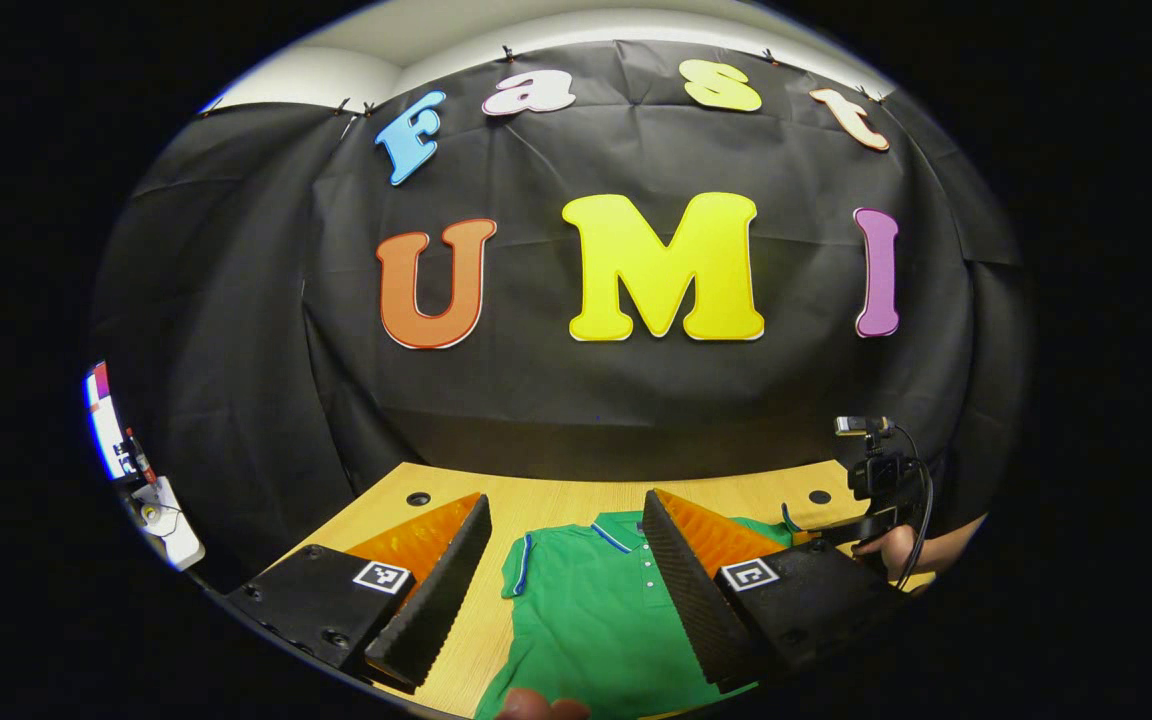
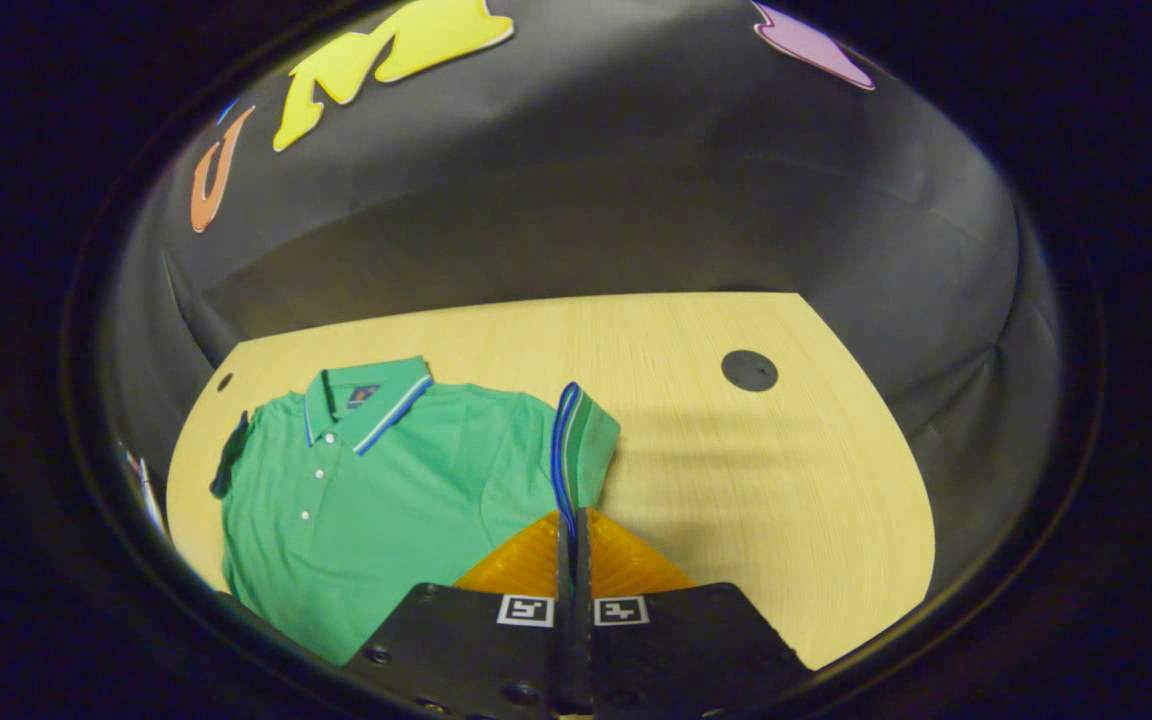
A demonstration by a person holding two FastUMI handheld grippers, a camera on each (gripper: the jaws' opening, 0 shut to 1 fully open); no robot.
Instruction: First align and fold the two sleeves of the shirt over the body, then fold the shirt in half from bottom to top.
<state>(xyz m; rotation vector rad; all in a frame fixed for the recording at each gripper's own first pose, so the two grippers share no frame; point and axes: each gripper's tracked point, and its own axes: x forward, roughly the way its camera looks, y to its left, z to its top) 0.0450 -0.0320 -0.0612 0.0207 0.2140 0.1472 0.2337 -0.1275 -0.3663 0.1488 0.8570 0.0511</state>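
Nothing really readable here. Each gripper's got little square black-and-white marker tags (image 2: pixel 524 610) on it, just patterns, no words. The shirt (image 2: pixel 386 480) has a tiny collar label (image 2: pixel 366 396), way too small to read.

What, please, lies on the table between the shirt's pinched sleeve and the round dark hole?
Nothing: in the right gripper view, bare table runs from the sleeve, held in the right tool, to the hole.

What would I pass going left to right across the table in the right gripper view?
Left sleeve → collar → right sleeve, pinched in the right gripper → bare table → round hole.
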